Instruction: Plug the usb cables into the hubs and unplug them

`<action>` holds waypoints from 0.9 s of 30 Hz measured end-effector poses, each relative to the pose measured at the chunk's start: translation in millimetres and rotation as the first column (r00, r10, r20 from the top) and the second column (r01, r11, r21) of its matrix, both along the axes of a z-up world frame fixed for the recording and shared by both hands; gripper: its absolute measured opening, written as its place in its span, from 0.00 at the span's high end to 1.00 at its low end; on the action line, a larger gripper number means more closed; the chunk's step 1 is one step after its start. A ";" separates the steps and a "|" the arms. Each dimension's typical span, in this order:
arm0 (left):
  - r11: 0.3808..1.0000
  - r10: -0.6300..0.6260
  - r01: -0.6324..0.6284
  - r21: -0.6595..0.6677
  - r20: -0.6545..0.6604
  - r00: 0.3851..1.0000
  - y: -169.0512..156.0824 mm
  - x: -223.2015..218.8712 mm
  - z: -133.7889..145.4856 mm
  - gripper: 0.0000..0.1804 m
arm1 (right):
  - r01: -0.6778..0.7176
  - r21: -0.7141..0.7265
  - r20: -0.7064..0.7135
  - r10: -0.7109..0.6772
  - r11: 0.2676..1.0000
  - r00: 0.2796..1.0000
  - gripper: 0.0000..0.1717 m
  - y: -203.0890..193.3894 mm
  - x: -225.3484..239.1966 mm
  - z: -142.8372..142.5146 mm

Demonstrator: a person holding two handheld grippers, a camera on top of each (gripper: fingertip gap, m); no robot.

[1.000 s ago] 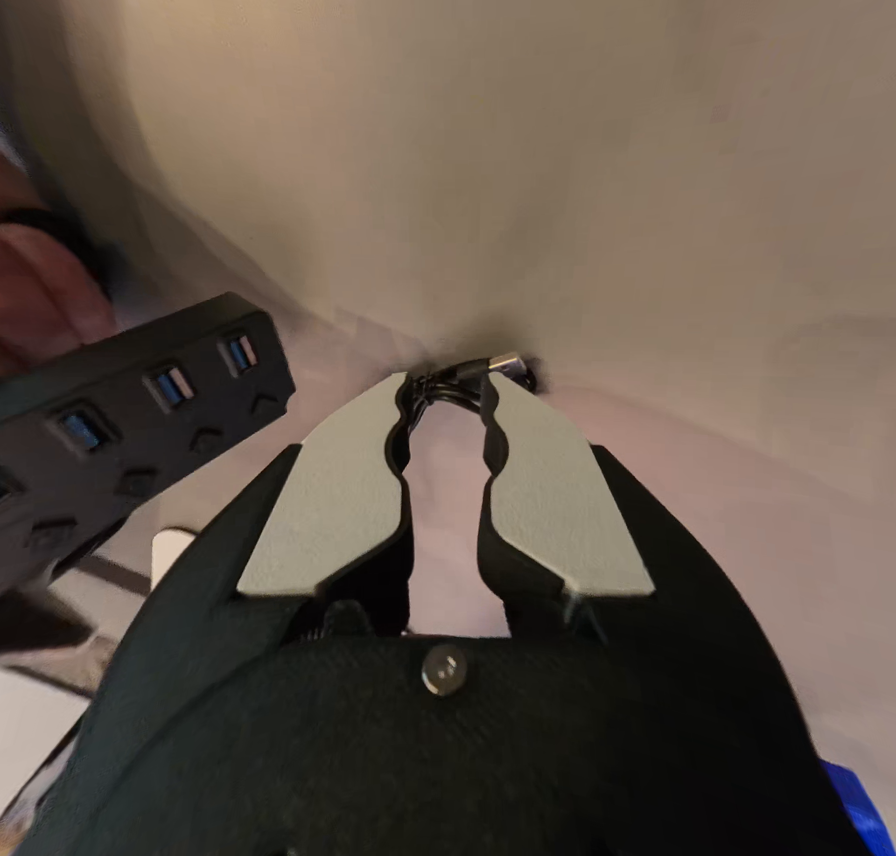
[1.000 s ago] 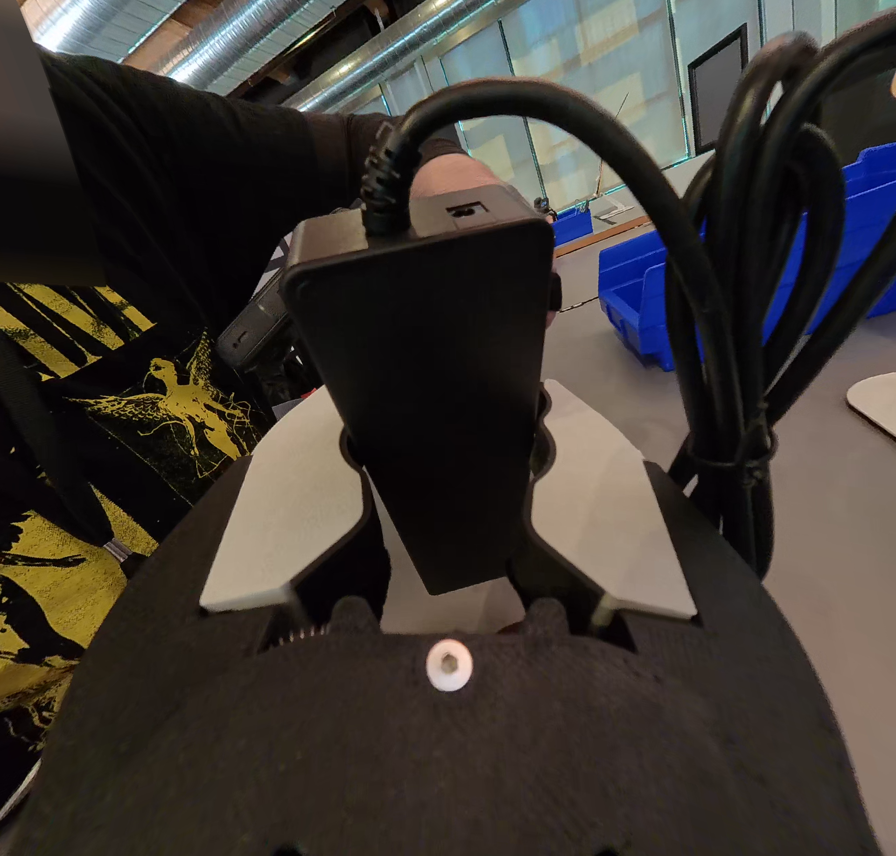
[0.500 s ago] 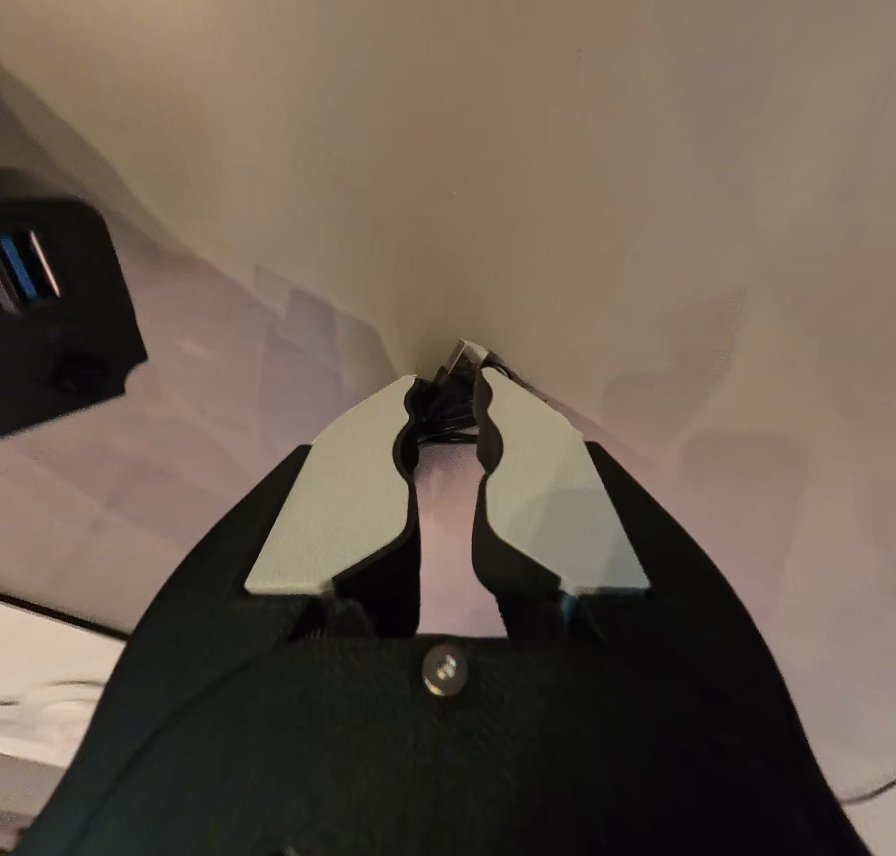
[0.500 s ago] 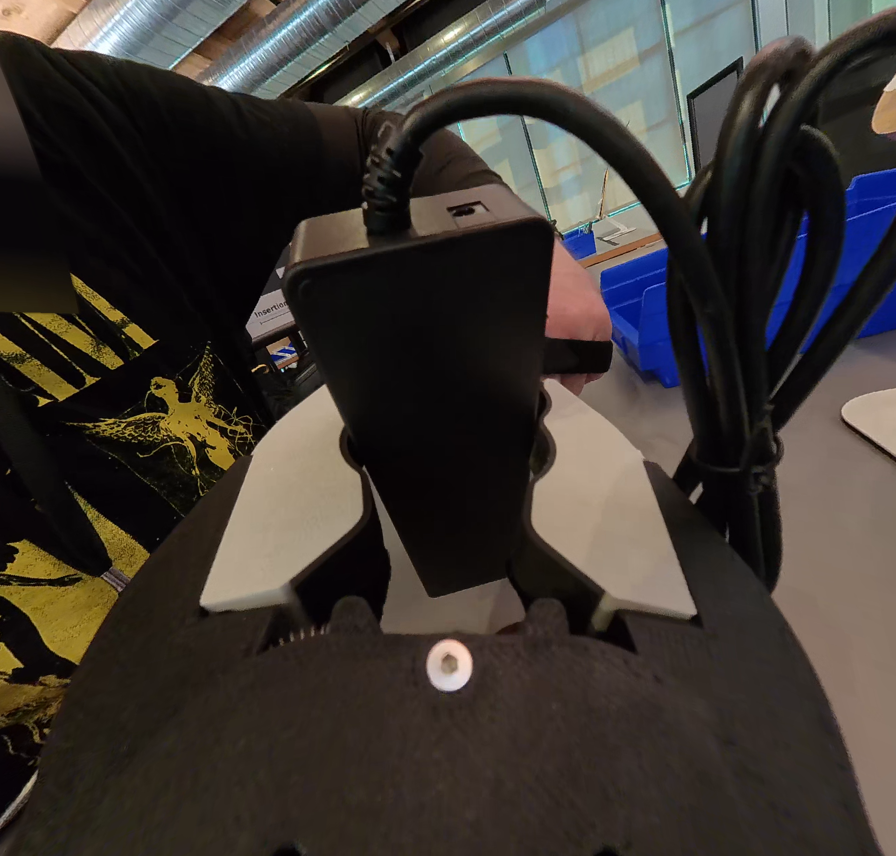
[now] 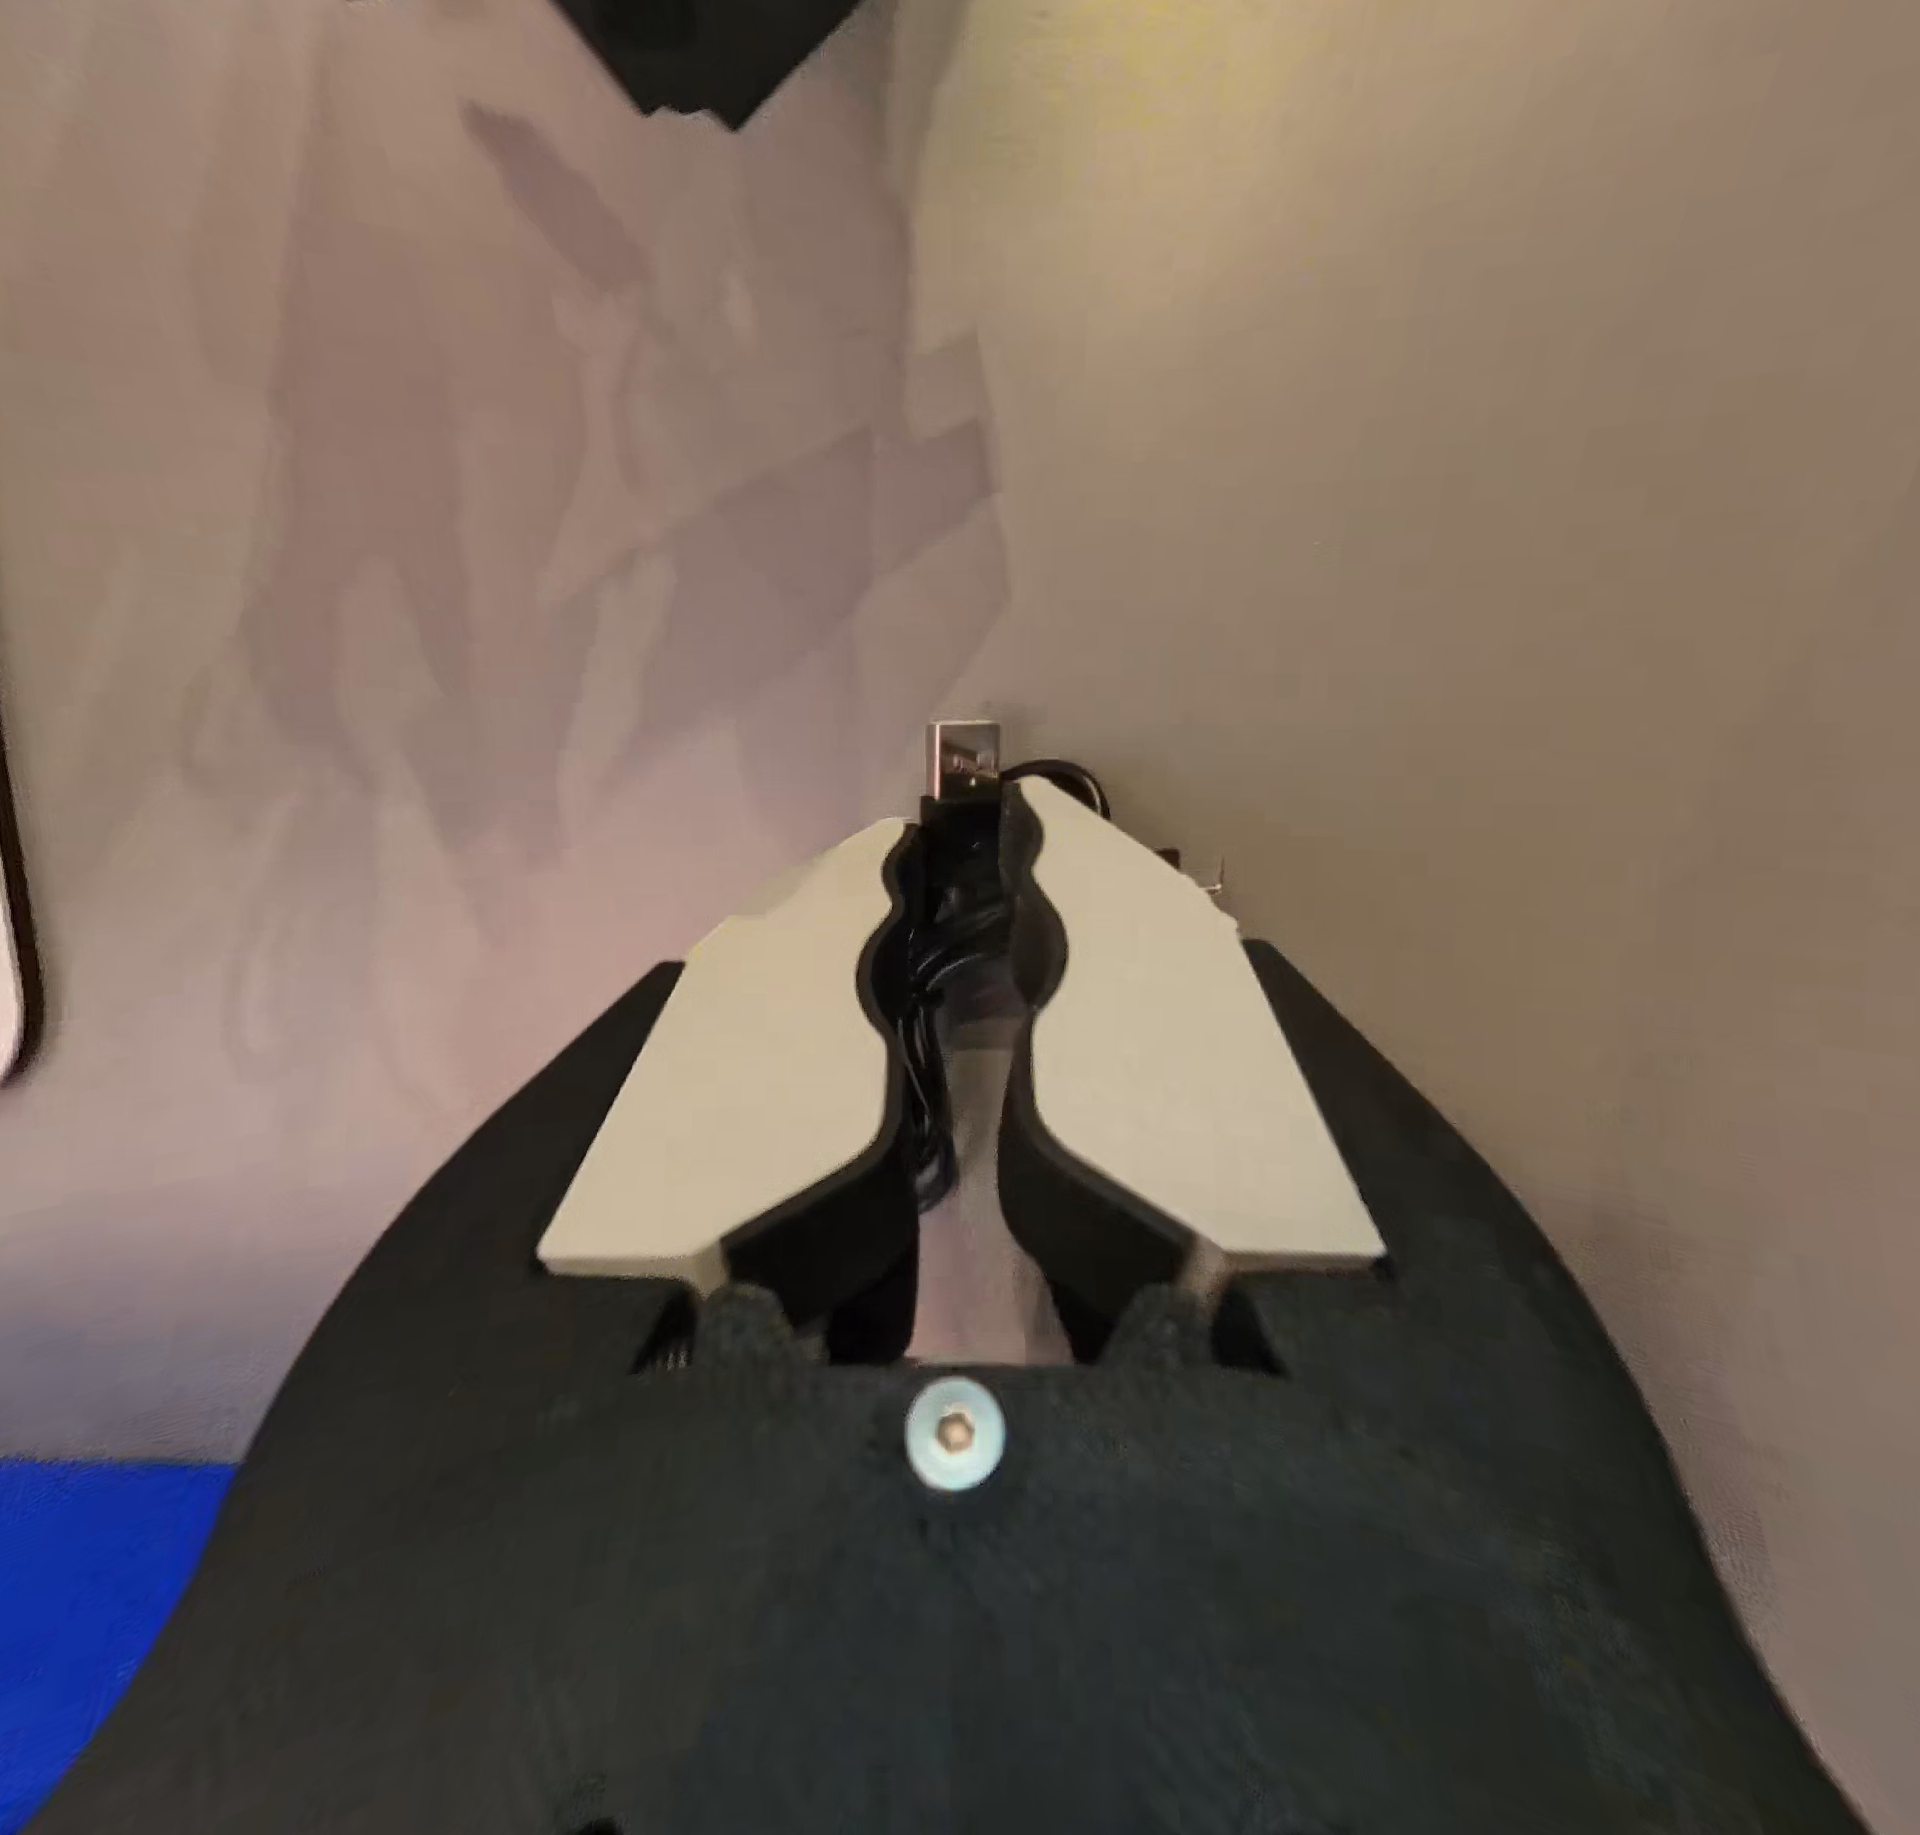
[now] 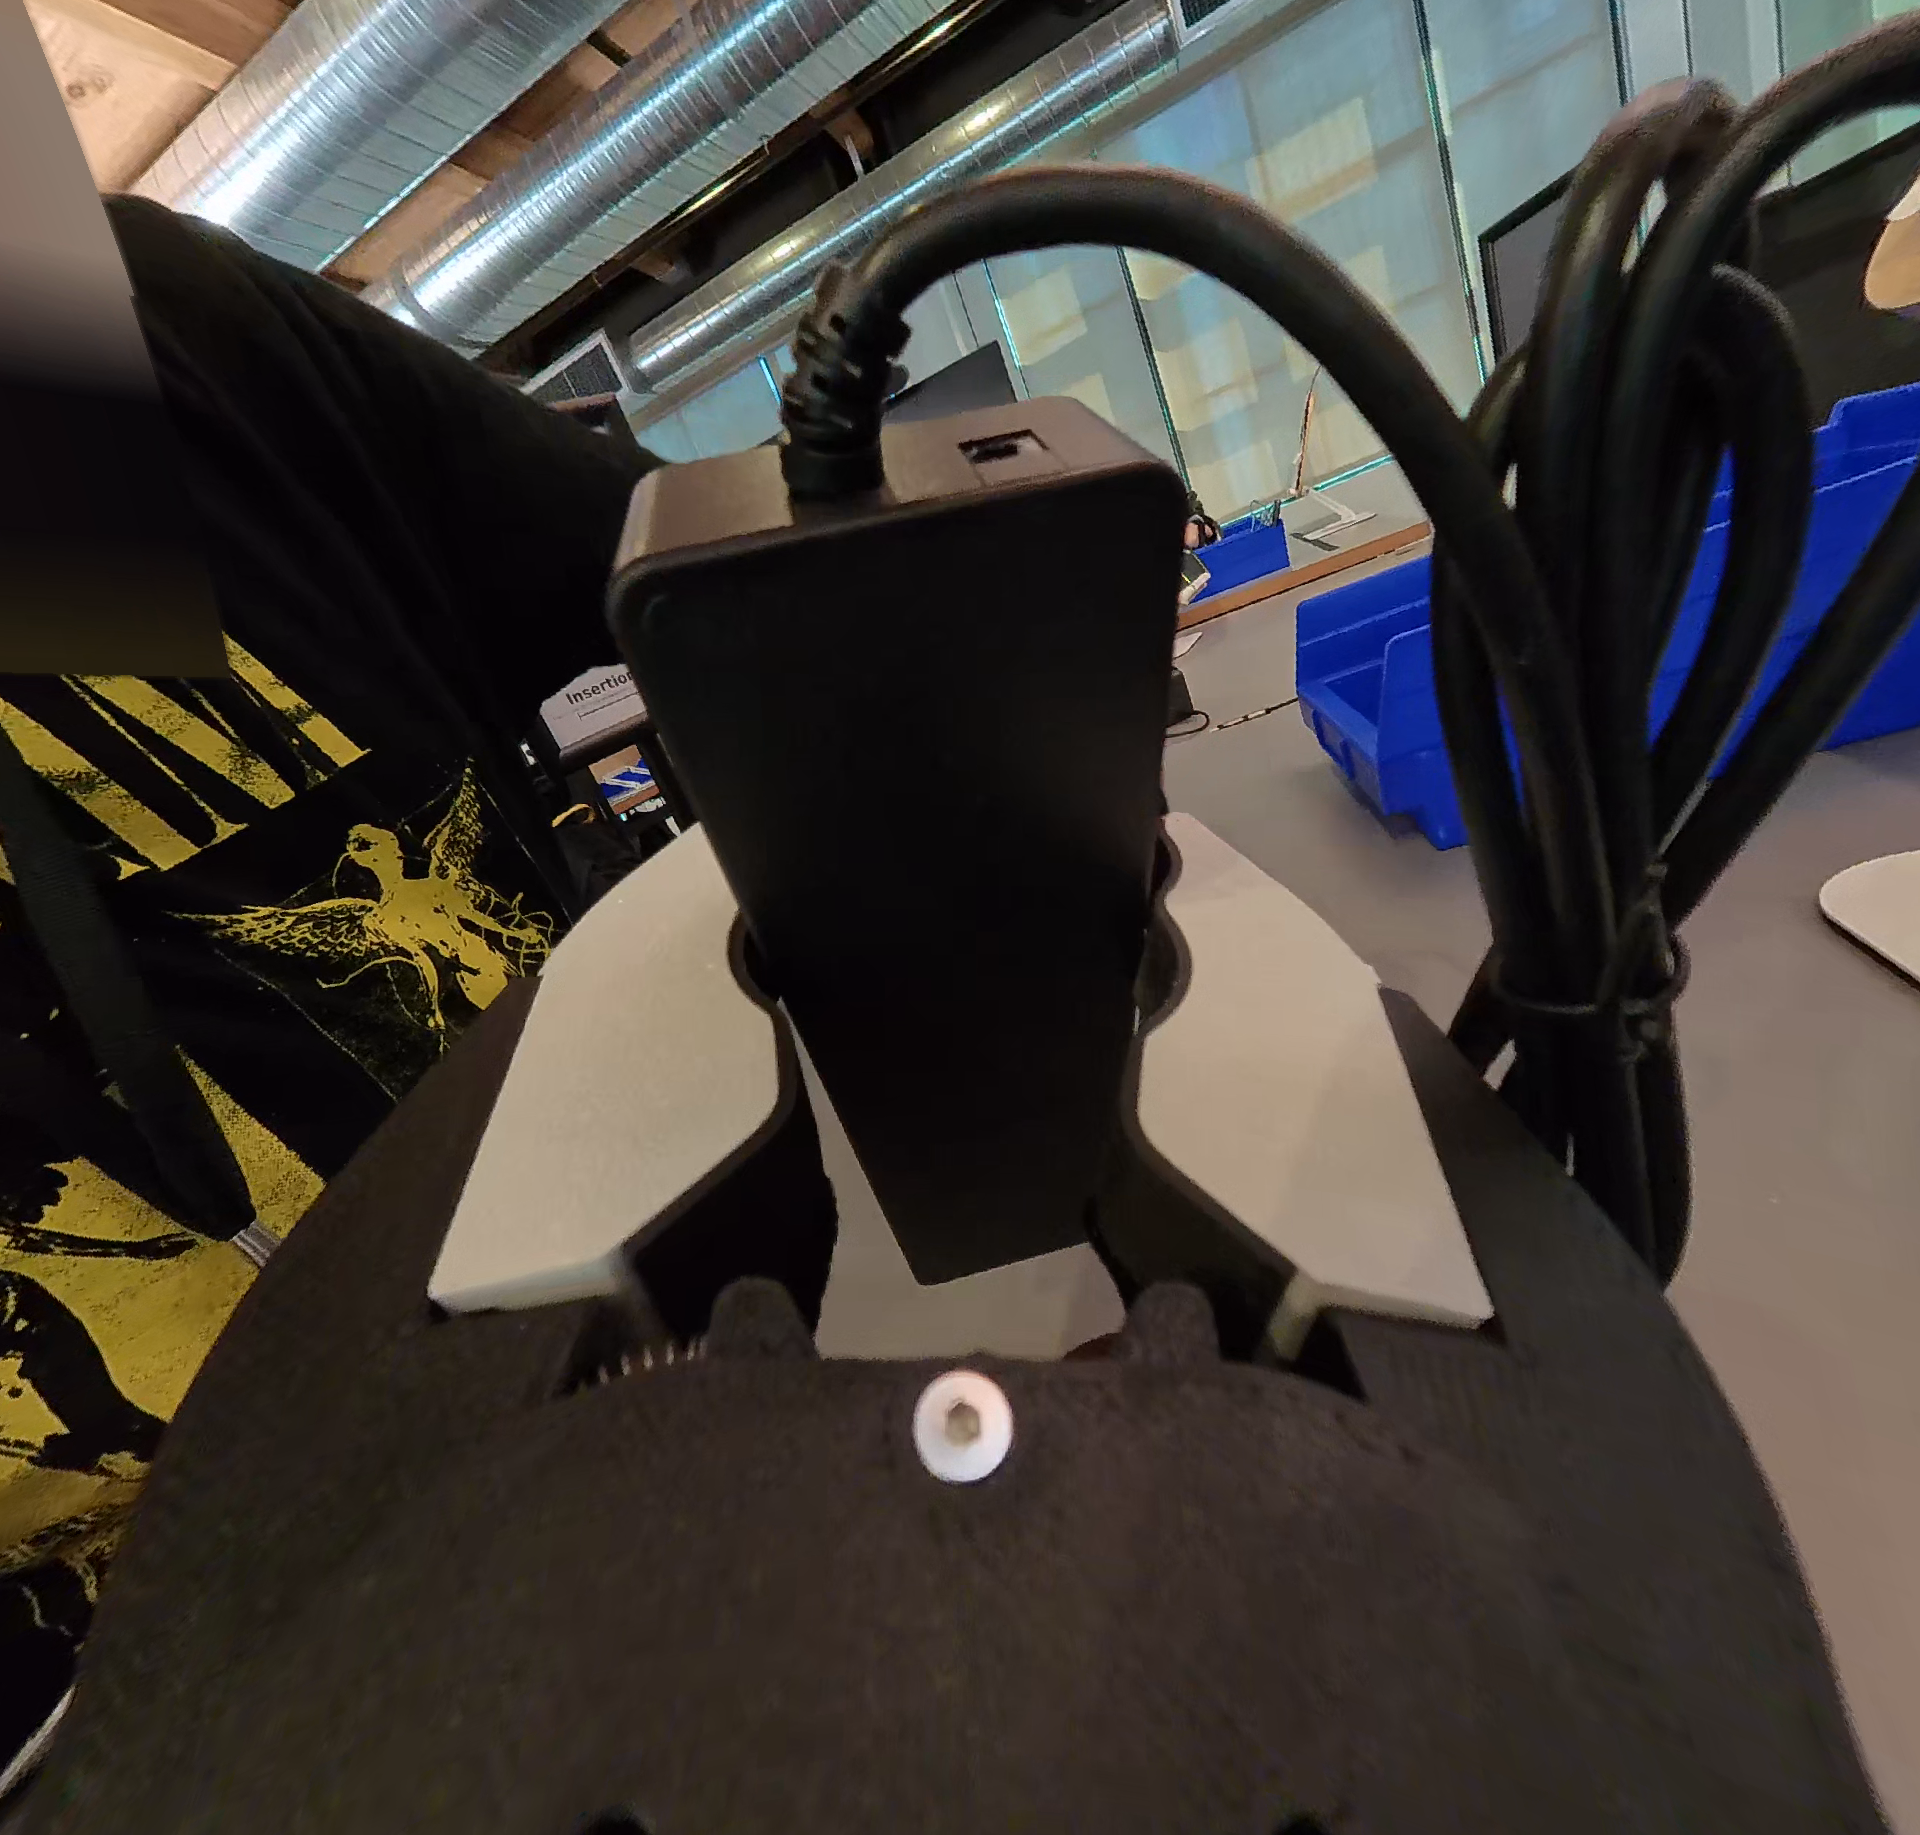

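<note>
In the left wrist view, the left tool (image 5: 961, 829) is clenched on a black usb cable (image 5: 940, 964): its pale fingers (image 5: 790, 1037) press the black plug body from both sides at the centre of the frame, and the silver metal plug end (image 5: 964, 762) sticks out just past the fingertips, pointing up the frame. A thin bundle of the cable's black wire runs back down the narrow gap between the fingers. Behind lies the grey bench (image 5: 1455, 435), and a corner of a black hub (image 5: 686, 9) shows, blurred, at the top edge left of centre, well apart from the plug. A blue patch (image 5: 94, 1619) sits at the lower left. In the right wrist view, the right tool (image 6: 951, 912) grasps the black hub (image 6: 904, 746) upright in the middle of the frame, both fingers against its narrow sides. A thick black cord (image 6: 1195, 258) leaves the hub's top and arcs right to a tied coil (image 6: 1621, 642) hanging at the right edge. A person's black sleeve (image 6: 343, 435) fills the upper left, and blue bins (image 6: 1371, 705) stand on the bench at the right.
</note>
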State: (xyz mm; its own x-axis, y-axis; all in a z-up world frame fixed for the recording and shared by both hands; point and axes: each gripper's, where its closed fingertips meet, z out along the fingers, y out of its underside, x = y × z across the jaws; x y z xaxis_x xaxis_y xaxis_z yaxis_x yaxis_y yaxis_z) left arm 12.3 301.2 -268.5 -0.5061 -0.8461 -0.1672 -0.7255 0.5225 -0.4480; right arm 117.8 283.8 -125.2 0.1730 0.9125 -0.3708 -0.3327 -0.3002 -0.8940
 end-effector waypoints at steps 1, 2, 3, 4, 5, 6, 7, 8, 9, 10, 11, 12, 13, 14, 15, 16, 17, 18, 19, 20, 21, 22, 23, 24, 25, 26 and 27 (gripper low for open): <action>0.999 0.040 -0.040 -0.007 0.020 0.999 1.8 -0.4 0.4 0.93 | -0.002 -0.001 -0.003 0.002 1.000 1.000 0.62 -0.1 -0.1 0.2; 0.996 0.084 -0.083 -0.022 0.033 0.996 3.4 -0.4 0.7 0.94 | -0.005 -0.002 -0.007 0.005 1.000 1.000 0.62 0.0 -0.3 0.3; 0.992 0.121 -0.118 -0.046 0.050 0.991 3.9 0.2 2.2 0.92 | -0.007 -0.002 -0.012 0.007 1.000 1.000 0.62 0.1 -0.5 0.7; 0.986 0.154 -0.149 -0.081 0.067 0.986 3.8 1.4 4.9 0.93 | -0.008 -0.002 -0.015 0.008 1.000 1.000 0.62 0.0 -0.7 0.8; 0.976 0.192 -0.183 -0.120 0.071 0.979 4.1 2.3 7.8 0.93 | -0.007 -0.001 -0.014 0.007 1.000 1.000 0.62 0.2 -1.2 0.6; 0.965 0.223 -0.208 -0.161 0.082 0.971 4.0 4.0 12.0 0.93 | -0.007 0.000 -0.011 0.007 1.000 1.000 0.62 0.2 -1.8 0.3; 0.953 0.248 -0.228 -0.200 0.081 0.965 3.5 5.0 15.1 0.93 | -0.006 0.002 -0.008 0.006 1.000 1.000 0.62 0.1 -2.4 0.1; 0.938 0.270 -0.248 -0.241 0.062 0.961 2.4 5.2 16.0 0.92 | -0.007 0.003 -0.007 0.007 1.000 1.000 0.62 0.0 -3.1 0.2; 0.923 0.297 -0.270 -0.274 0.061 0.953 3.5 6.7 17.4 0.93 | -0.007 0.003 -0.006 0.007 1.000 1.000 0.62 0.0 -3.7 0.1; 0.902 0.326 -0.296 -0.315 0.043 0.945 4.2 7.3 16.4 0.93 | -0.009 0.003 -0.005 0.009 1.000 1.000 0.62 0.0 -4.4 -0.1; 0.881 0.330 -0.317 -0.351 -0.024 0.944 0.7 3.7 9.5 0.92 | -0.010 0.003 -0.003 0.010 1.000 1.000 0.62 -0.1 -5.0 -0.3; 0.880 0.339 -0.334 -0.337 -0.046 0.940 1.6 1.6 3.2 0.92 | -0.011 0.003 -0.002 0.011 1.000 1.000 0.62 -0.1 -5.6 -0.4; 0.888 0.345 -0.331 -0.319 -0.013 0.938 2.6 3.4 2.8 0.92 | -0.013 0.003 0.000 0.013 1.000 1.000 0.62 -0.3 -6.3 -0.5; 0.897 0.346 -0.333 -0.292 -0.006 0.938 3.2 4.2 1.7 0.92 | -0.015 0.003 0.002 0.015 1.000 1.000 0.62 -0.5 -6.9 -0.7; 0.912 0.343 -0.331 -0.241 0.006 0.939 5.6 5.9 1.9 0.92 | -0.015 0.003 0.004 0.015 1.000 1.000 0.62 -0.6 -7.3 -1.0; 0.929 0.341 -0.331 -0.166 0.035 0.940 10.6 8.1 3.1 0.88 | -0.015 0.002 0.005 0.015 1.000 1.000 0.62 -0.6 -7.5 -1.2; 0.940 0.336 -0.330 -0.088 0.074 0.939 16.3 10.3 5.6 0.81 | -0.015 0.002 0.006 0.015 1.000 1.000 0.62 -0.5 -7.3 -1.3; 0.947 0.321 -0.320 -0.024 0.107 0.941 18.9 11.2 8.3 0.78 | -0.013 0.003 0.007 0.013 1.000 1.000 0.62 -0.4 -7.1 -1.2; 0.950 0.304 -0.312 0.031 0.143 0.942 20.5 11.3 11.2 0.77 | -0.012 0.003 0.005 0.012 1.000 1.000 0.62 -0.3 -6.7 -0.9; 0.949 0.286 -0.303 0.086 0.172 0.943 21.2 10.6 13.4 0.77 | -0.012 0.003 0.003 0.012 1.000 1.000 0.62 -0.3 -6.2 -0.7; 0.944 0.275 -0.302 0.132 0.193 0.942 21.5 9.7 15.0 0.78 | -0.010 0.004 0.002 0.010 1.000 1.000 0.62 -0.2 -5.7 -0.3; 0.939 0.256 -0.294 0.177 0.213 0.943 20.4 9.1 17.2 0.79 | -0.009 0.004 0.000 0.009 1.000 1.000 0.62 0.0 -5.3 -0.1; 0.931 0.229 -0.285 0.229 0.241 0.943 19.4 9.0 19.9 0.79 | -0.009 0.004 0.000 0.009 1.000 1.000 0.62 0.1 -5.0 0.0; 0.923 0.205 -0.276 0.269 0.264 0.942 17.7 8.7 22.4 0.80 | -0.009 0.004 0.000 0.009 1.000 1.000 0.62 0.2 -5.0 0.0; 0.914 0.192 -0.280 0.292 0.296 0.936 16.1 8.7 27.5 0.82 | -0.009 0.003 0.000 0.009 1.000 1.000 0.62 0.3 -5.0 -0.2; 0.908 0.180 -0.287 0.306 0.334 0.925 14.1 9.6 35.5 0.83 | -0.009 0.003 0.001 0.009 1.000 1.000 0.62 0.2 -5.2 -0.3; 0.900 0.180 -0.299 0.318 0.354 0.918 13.0 9.6 41.8 0.83 | -0.008 0.003 0.003 0.008 1.000 1.000 0.62 0.2 -5.4 -0.5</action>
State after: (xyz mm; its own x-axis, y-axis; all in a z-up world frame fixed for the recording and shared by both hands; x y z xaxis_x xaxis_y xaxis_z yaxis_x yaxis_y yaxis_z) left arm 21.8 314.2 -226.6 -0.1676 -0.7858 -0.5953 -0.7051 0.5176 -0.4847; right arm 112.4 284.0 -125.7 0.1666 0.9151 -0.3672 -0.3273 -0.3000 -0.8960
